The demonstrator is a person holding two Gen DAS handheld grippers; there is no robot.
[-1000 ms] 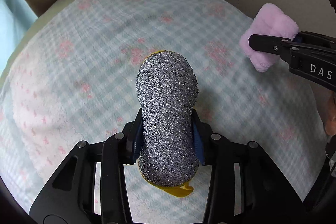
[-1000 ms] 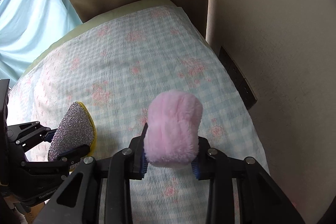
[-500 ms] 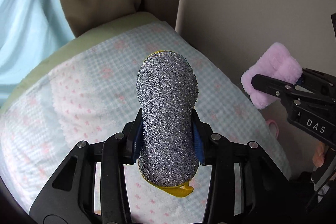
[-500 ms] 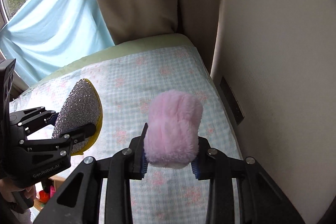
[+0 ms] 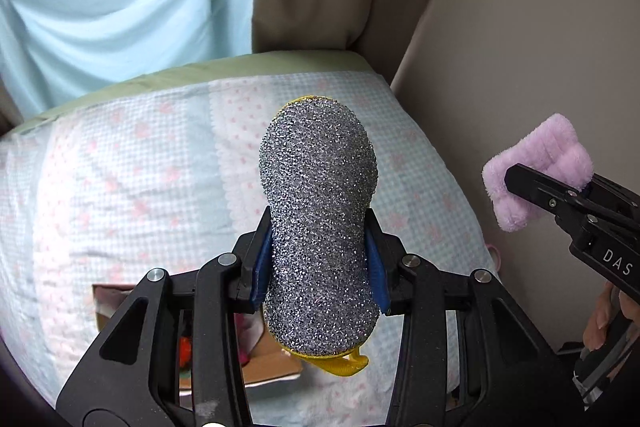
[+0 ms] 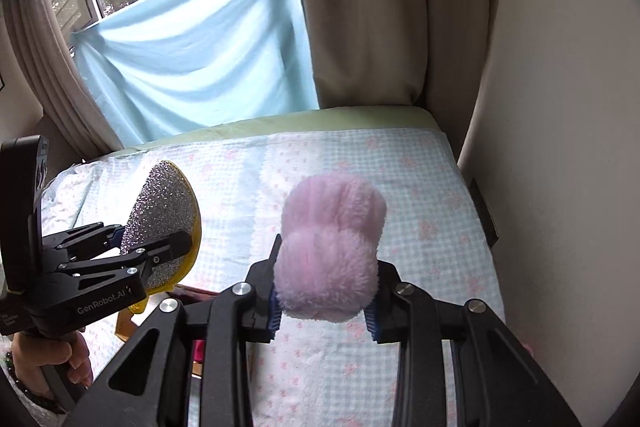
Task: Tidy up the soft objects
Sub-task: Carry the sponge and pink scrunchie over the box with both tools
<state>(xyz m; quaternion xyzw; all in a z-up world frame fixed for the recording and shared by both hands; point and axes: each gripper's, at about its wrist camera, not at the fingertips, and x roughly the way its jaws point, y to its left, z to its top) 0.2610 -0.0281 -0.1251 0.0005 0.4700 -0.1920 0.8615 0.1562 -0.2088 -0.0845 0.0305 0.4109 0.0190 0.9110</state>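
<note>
My left gripper (image 5: 318, 251) is shut on a silver glittery sponge with a yellow back (image 5: 318, 219) and holds it in the air above the near edge of the bed. It also shows in the right wrist view (image 6: 160, 223), at the left. My right gripper (image 6: 324, 291) is shut on a fluffy pink cloth (image 6: 330, 247), also held above the bed. The pink cloth shows in the left wrist view (image 5: 536, 163), at the right, near the wall.
The bed has a pale blue checked blanket with pink flowers (image 5: 140, 187) over a green sheet. A cardboard box (image 5: 264, 363) with toys lies below the bed's near edge. A beige wall (image 6: 560, 107) runs along the right. Curtains (image 6: 360, 7) and a blue cloth (image 6: 200, 59) hang behind.
Both grippers have lifted and pulled back from the bed with their objects still held. The curtains, window and the box below the bed edge have come into view.
</note>
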